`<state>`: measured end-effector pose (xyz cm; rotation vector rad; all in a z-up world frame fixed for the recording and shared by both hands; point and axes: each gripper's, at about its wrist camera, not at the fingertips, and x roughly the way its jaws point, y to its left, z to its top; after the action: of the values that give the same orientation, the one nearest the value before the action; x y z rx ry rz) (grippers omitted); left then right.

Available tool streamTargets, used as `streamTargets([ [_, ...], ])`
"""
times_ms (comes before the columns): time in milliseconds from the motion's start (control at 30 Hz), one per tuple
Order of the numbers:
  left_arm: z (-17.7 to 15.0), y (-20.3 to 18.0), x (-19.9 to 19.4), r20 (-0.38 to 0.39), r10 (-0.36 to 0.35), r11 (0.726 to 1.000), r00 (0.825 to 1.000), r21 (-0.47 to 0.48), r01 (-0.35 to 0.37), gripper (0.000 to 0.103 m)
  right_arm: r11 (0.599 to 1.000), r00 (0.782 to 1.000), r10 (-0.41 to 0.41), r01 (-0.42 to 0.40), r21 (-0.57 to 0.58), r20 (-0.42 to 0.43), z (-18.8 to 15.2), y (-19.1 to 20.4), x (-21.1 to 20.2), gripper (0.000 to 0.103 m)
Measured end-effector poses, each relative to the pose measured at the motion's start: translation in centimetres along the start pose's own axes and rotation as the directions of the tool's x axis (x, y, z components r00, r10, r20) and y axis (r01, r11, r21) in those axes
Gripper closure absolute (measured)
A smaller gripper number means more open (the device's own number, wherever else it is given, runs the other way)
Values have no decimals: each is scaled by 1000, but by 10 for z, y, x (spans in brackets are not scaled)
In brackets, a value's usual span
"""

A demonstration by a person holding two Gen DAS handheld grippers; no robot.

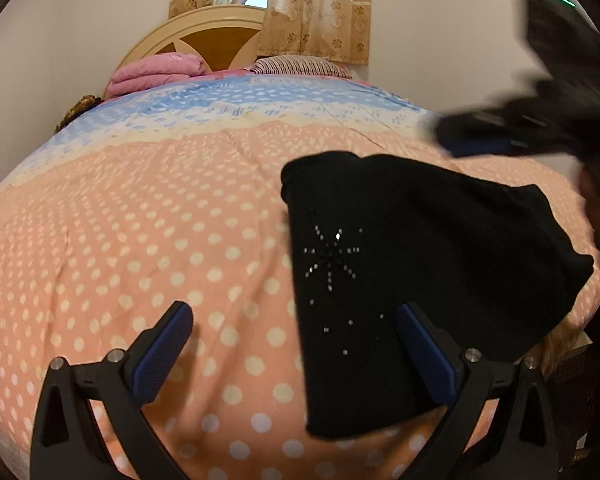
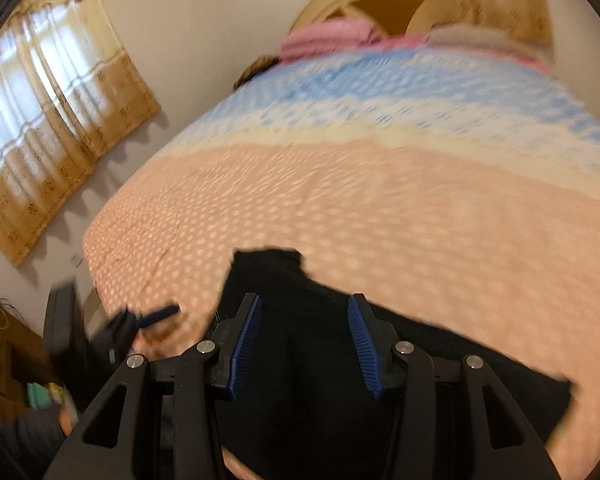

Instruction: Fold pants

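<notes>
The pants point(image 1: 400, 264) lie on the bed as a compact black bundle, already doubled over into a rough wedge, narrow toward the near edge and widening toward two o'clock in the left wrist view. A starburst of small shiny studs point(image 1: 332, 254) marks the upper layer. The cloth looks soft and thick, with rounded edges, not crisp creases, so it will likely sag if lifted by one corner. By my reading the fold is well along and the step in hand is a further fold or a tidy-up of the bundle.

The left gripper point(image 1: 296, 316) hovers above the bundle's near end, jaws spread wide and empty; one pad sits over the black cloth, the other over the bedspread point(image 1: 140, 220) at nine o'clock of it. The right gripper point(image 2: 304, 320) shows in its own view with jaws part-open and nothing pinched between them, the pants directly beneath; that view is smeared by motion, so whether the pads brush the fabric I cannot tell.

The next move probably calls for each tool to close on an edge or corner, taking all layers together so the fold does not slip apart.

Beyond, at twelve o'clock, are a pink folded blanket point(image 1: 156, 72), a headboard point(image 1: 204, 36) and curtains point(image 1: 312, 12).
</notes>
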<state>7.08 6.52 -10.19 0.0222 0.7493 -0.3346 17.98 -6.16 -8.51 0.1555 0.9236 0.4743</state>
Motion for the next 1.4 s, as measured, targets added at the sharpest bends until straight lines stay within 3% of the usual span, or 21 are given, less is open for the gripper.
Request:
streamTargets([
  [67, -3, 6, 3, -7, -24, 999, 1000, -35, 24, 0, 1000, 999, 16, -16, -4, -48, 17, 7, 26, 56],
  [167, -4, 8, 5, -3, -45, 998, 999, -49, 45, 0, 997, 978, 74, -72, 19, -196, 29, 15, 68, 56],
  [233, -4, 6, 6, 4, -39, 999, 999, -29, 39, 0, 996, 966, 86, -83, 23, -244, 34, 16, 82, 67],
  [267, -5, 5, 6, 8, -38, 999, 999, -22, 38, 0, 995, 963, 99, -95, 29, -250, 36, 17, 85, 91],
  [367, -8, 6, 5, 21, -45, 999, 999, -21, 45, 0, 997, 972, 83, -82, 15, -220, 37, 23, 79, 96],
  [467, -10, 4, 5, 33, -40, 999, 999, -20, 40, 0, 1000, 982, 14, -9, 26, -191, 41, 17, 83, 97],
  [600, -11, 4, 4, 34, -39, 999, 999, -22, 40, 0, 999, 982, -34, 33, -7, -183, 35, 11, 95, 97],
  [667, -9, 6, 0, 26, -38, 999, 999, -34, 39, 0, 1000, 989, 2, 0, 11, -150, 32, 10, 84, 93],
  [767, -5, 11, -6, 43, -22, 998, 999, -63, 24, 0, 1000, 998, -4, 5, 16, -61, 23, 8, 48, 59],
  [800, -2, 11, -11, 62, -2, 998, 998, -65, 6, 0, 1000, 1000, -21, 21, 14, -13, 15, 5, 28, 57],
  [900, 3, 10, -18, 91, -6, 998, 996, -61, 11, 0, 999, 999, -7, 5, 33, 51, -13, -12, -19, 57],
  [1000, 5, 4, -16, 91, -11, 999, 996, -43, 15, 0, 997, 992, -51, 44, 64, 117, -50, -41, -61, 57],
  [1067, 7, -1, -6, 65, -1, 1000, 998, -26, 3, 0, 989, 987, -99, 84, 118, 128, -68, -64, -74, 57],
  [1133, 4, -4, 8, 22, 5, 1000, 1000, -21, -5, 0, 970, 988, -139, 121, 212, 71, -86, -102, -72, 57],
  [1200, 3, 0, 11, 15, -15, 999, 1000, -51, 16, 0, 957, 991, -46, 8, 290, 125, -98, -124, -79, 60],
  [1267, 6, 1, 7, 9, -16, 998, 1000, -55, 17, 0, 959, 986, -37, -10, 282, 160, -104, -121, -91, 59],
  [1400, 16, 9, -3, 40, 23, 998, 999, -53, -21, 0, 967, 968, -120, 63, 249, 221, -117, -115, -112, 58],
])
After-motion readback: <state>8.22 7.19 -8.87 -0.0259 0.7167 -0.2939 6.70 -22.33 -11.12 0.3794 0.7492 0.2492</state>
